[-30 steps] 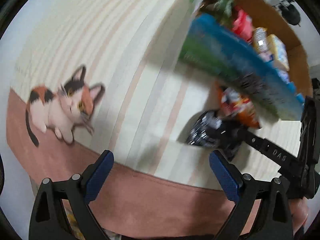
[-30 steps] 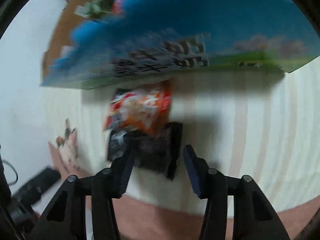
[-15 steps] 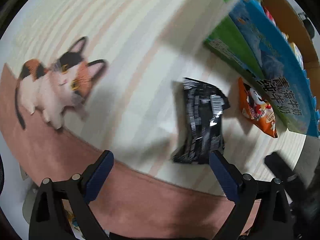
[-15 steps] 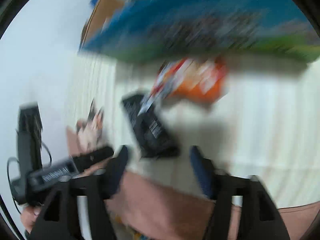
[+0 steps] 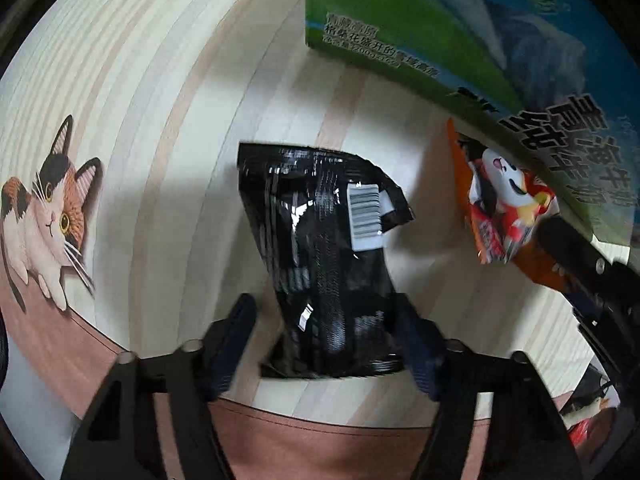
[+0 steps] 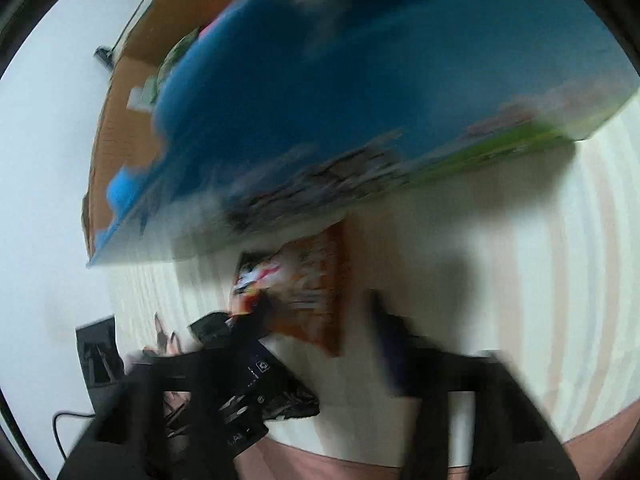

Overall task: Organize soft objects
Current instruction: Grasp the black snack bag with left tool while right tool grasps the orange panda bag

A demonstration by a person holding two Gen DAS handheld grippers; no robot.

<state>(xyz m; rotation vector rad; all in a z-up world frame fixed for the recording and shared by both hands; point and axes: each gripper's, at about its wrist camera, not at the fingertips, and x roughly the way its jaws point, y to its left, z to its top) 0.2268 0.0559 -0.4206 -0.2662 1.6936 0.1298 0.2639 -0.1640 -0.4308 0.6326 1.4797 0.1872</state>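
Since a moment ago your left gripper (image 5: 324,344) has slid in around the black bag (image 5: 324,256); its jaws are wide, one each side of the bag's near end. Your right gripper (image 6: 320,336) is blurry, jaws apart around the orange bag (image 6: 308,292). Both bags lie on the mat (image 5: 168,128), the orange one tucked under the blue box (image 5: 500,60).

Large Chinese characters "青海牛奶" on the blue-green carton (image 5: 460,40); barcode label, digits unreadable, on the black packet (image 5: 324,264).
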